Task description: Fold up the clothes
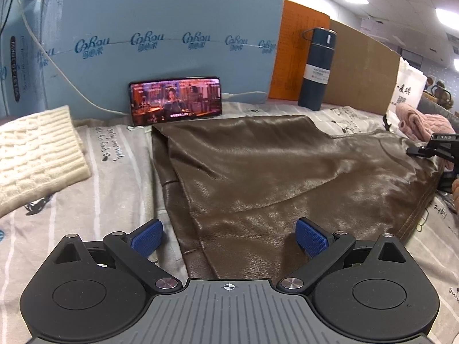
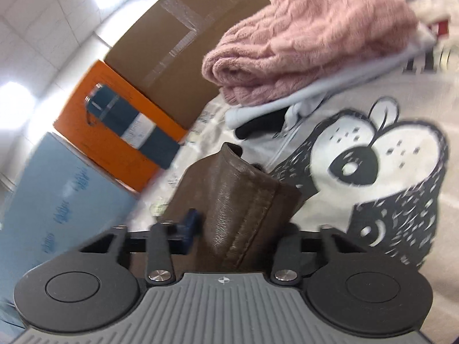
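A shiny brown leather garment (image 1: 272, 172) lies spread on the printed bedsheet (image 1: 120, 177), partly folded over itself. My left gripper (image 1: 229, 239) hovers open above its near edge, blue pads (image 1: 311, 240) wide apart with nothing between them. At the far right edge of the left wrist view, part of the right gripper (image 1: 436, 149) shows at the garment's corner. In the right wrist view my right gripper (image 2: 229, 229) is shut on a stitched hem of the brown leather garment (image 2: 238, 200), which rises between the fingers; only the left blue pad (image 2: 189, 223) shows.
A cream knit sweater (image 1: 37, 154) lies folded at left. A phone (image 1: 175, 100) playing video leans on blue boxes (image 1: 160, 43). A dark blue flask (image 1: 315, 68) stands by an orange box (image 1: 292, 57). A pink knit sweater (image 2: 309, 37) lies on other clothes beyond the right gripper.
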`<state>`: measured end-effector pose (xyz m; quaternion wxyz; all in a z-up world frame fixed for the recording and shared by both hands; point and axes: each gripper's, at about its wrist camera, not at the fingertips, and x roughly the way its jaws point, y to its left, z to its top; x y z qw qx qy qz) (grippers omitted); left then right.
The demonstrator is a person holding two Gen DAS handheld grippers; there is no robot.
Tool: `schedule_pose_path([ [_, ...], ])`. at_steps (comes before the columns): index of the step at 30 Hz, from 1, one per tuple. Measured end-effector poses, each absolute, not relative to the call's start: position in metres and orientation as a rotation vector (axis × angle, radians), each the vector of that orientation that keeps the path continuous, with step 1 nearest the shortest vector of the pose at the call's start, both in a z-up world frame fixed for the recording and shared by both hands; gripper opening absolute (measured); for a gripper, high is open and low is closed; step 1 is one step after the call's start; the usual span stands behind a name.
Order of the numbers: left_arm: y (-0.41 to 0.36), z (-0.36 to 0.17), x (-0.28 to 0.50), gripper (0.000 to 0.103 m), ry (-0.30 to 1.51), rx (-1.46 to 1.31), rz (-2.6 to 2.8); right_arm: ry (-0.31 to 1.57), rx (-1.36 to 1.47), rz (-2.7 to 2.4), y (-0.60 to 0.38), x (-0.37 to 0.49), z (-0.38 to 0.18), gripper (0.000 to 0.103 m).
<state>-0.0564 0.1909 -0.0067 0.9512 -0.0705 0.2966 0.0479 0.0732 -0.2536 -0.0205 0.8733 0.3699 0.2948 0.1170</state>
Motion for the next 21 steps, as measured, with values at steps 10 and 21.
schedule_pose_path([
  [10,0.181,-0.006,-0.057,0.1,0.59,-0.119,-0.005,0.512,0.745,0.301,-0.264,0.052,-0.001,0.007],
  [21,0.194,0.007,-0.052,0.1,0.534,-0.086,0.163,0.443,0.783,0.412,-0.251,0.043,0.023,0.007],
])
